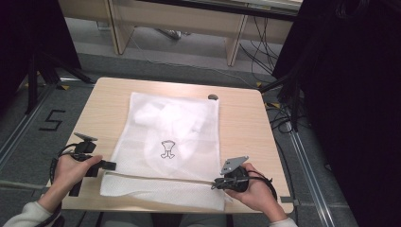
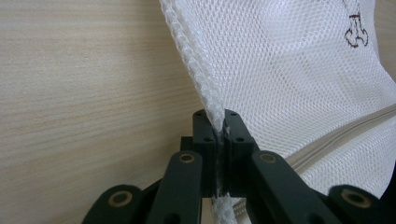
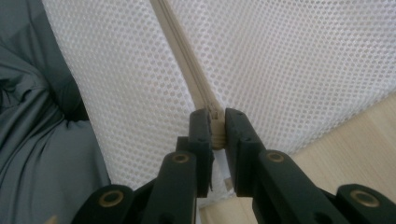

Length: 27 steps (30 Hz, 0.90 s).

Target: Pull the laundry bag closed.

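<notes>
A white mesh laundry bag point(image 1: 175, 137) lies flat on the wooden table point(image 1: 246, 127), with a small dark printed figure point(image 1: 167, 149) on it and white cloth inside. A beige zipper point(image 1: 161, 178) runs across its near end. My left gripper point(image 1: 111, 166) is shut on the bag's left edge seam point(image 2: 205, 93) at the zipper's left end. My right gripper point(image 1: 216, 182) is shut on the zipper pull point(image 3: 215, 126) at the zipper's right end. In the right gripper view the zipper point(image 3: 184, 51) runs straight away from the jaws.
A small dark object point(image 1: 213, 97) lies at the table's far edge behind the bag. Bare wood runs along both sides of the bag. Dark stands and cables crowd the floor at right, and a wooden bench stands beyond the table.
</notes>
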Tool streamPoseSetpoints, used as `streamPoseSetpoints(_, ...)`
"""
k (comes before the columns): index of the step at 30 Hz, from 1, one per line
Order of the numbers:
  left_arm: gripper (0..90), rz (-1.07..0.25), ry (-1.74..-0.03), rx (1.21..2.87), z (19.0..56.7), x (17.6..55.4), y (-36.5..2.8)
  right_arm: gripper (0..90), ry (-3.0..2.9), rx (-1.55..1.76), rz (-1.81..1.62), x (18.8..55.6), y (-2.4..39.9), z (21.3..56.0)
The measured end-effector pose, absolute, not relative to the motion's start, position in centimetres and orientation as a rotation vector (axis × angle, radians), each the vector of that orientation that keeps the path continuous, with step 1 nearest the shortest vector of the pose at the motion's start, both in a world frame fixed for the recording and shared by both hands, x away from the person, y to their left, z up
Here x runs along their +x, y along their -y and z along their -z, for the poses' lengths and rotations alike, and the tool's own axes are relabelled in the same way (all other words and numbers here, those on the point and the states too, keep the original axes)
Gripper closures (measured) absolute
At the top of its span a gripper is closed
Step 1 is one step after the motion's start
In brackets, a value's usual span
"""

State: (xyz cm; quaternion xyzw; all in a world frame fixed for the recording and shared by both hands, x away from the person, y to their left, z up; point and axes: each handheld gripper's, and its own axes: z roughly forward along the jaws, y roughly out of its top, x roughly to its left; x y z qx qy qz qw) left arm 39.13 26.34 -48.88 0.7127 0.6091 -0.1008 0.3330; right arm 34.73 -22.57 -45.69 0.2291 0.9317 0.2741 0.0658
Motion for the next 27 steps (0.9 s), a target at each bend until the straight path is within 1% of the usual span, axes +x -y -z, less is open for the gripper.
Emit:
streamPoseSetpoints(8, 85.0, 0.263, -1.589, 1.858, 48.90, 39.13, -26.33, 82.4, -2.806, 0.716, -0.834, 34.66, 23.03, 45.74)
streamPoseSetpoints(9, 85.0, 0.286, -1.641, 1.819, 48.74, 38.96, -26.04, 82.4, -2.810, 0.717, -0.835, 34.65, 23.05, 45.76)
streamPoseSetpoints(11, 85.0, 0.261, -1.588, 1.860, 48.90, 39.13, -26.36, 82.4, -2.821, 0.718, -0.811, 34.58, 23.06, 45.73)
streamPoseSetpoints(18, 84.9, 0.257, -1.590, 1.861, 48.90, 39.12, -26.33, 82.4, -2.824, 0.729, -0.819, 34.59, 23.25, 45.90)
streamPoseSetpoints(22, 84.9, 0.259, -1.591, 1.860, 48.91, 39.13, -26.31, 82.4, -2.820, 0.673, -0.801, 34.82, 23.48, 45.97)
streamPoseSetpoints(23, 84.9, 0.262, -1.590, 1.859, 48.91, 39.13, -26.33, 82.4, -2.835, 0.722, -0.783, 34.61, 23.48, 45.88)
streamPoseSetpoints(27, 84.9, 0.263, -1.589, 1.858, 48.94, 39.13, -26.34, 82.3, -2.839, 0.718, -0.781, 34.66, 23.51, 46.01)
